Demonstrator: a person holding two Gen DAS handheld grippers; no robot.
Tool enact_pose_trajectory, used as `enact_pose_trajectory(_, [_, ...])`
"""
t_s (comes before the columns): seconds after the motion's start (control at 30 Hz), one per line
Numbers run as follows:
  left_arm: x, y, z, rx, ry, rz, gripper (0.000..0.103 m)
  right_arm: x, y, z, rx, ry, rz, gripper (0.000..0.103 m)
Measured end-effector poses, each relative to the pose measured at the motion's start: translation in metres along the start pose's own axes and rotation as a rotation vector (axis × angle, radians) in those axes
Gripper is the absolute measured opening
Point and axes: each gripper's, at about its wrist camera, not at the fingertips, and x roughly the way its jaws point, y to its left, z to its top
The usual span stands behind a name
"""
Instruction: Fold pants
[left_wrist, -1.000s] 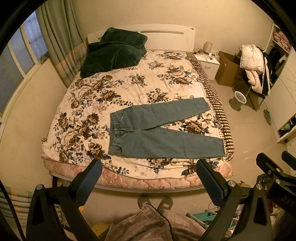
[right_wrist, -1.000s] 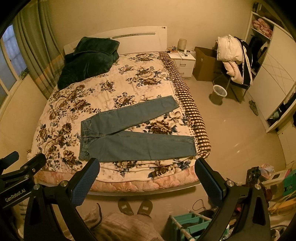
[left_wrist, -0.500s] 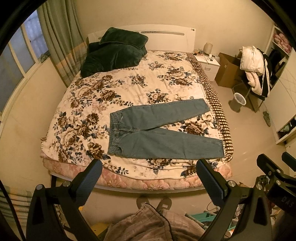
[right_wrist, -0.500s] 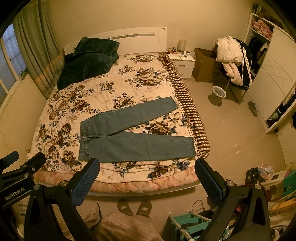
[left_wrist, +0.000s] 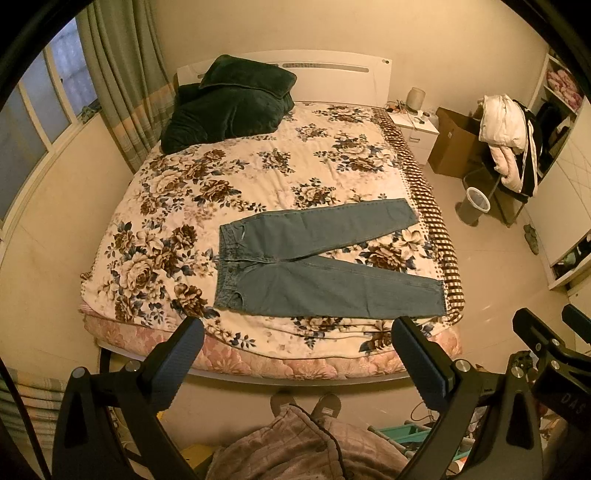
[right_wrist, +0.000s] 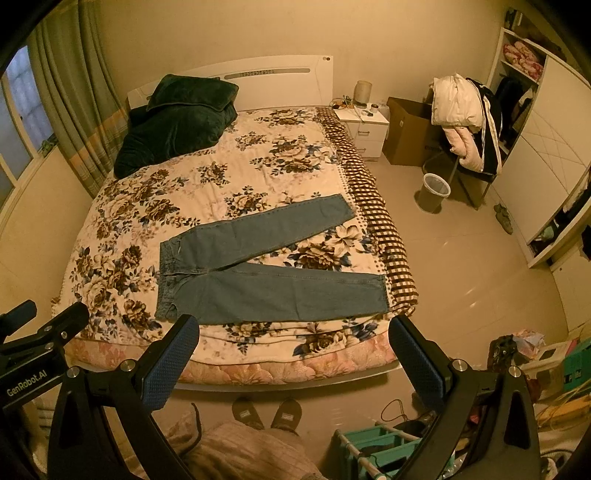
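Jeans (left_wrist: 317, 262): flat near the bed (left_wrist: 258, 177) foot edge, legs spread.
Left gripper (left_wrist: 297, 354): wide, empty.
Right gripper (right_wrist: 293, 354): wide, empty.

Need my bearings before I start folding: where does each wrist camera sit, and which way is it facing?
Left wrist: high off the bed's foot, facing the jeans; shows open left gripper, feet.
Right wrist: further right, facing the same jeans; shows open right gripper, left gripper's edge.
Shared: bed, jeans, green pillows, bin.
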Motion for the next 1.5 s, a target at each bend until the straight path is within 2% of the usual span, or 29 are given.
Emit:
enact_pose_trajectory(0.8, [0.0, 0.001, -0.001, -0.002, -0.006, -0.005, 0.103, 0.0, -0.001, 0.0, 0.003, 0.001, 0.002, 0.103])
enact_pose_trajectory(0.97, [0.002, -0.004, 0.011, -0.008, -0.044, 0.023, 0.103, 0.005, 0.0, 0.002, 0.016, -0.009, -0.015, 0.103])
enact_pose_trajectory(1.17, [0.052, -0.008, 0.041, -0.014, -0.065, 0.088, 0.103, 0.052, -0.004, 0.015, 0.081, -0.06, -0.069, 0.103])
enact_pose_trajectory(1.5, [0.152, 0.028, 0.059, -0.025, -0.002, 0.101, 0.103, 0.199, 0.0, 0.038, 0.144, -0.004, -0.114, 0.103])
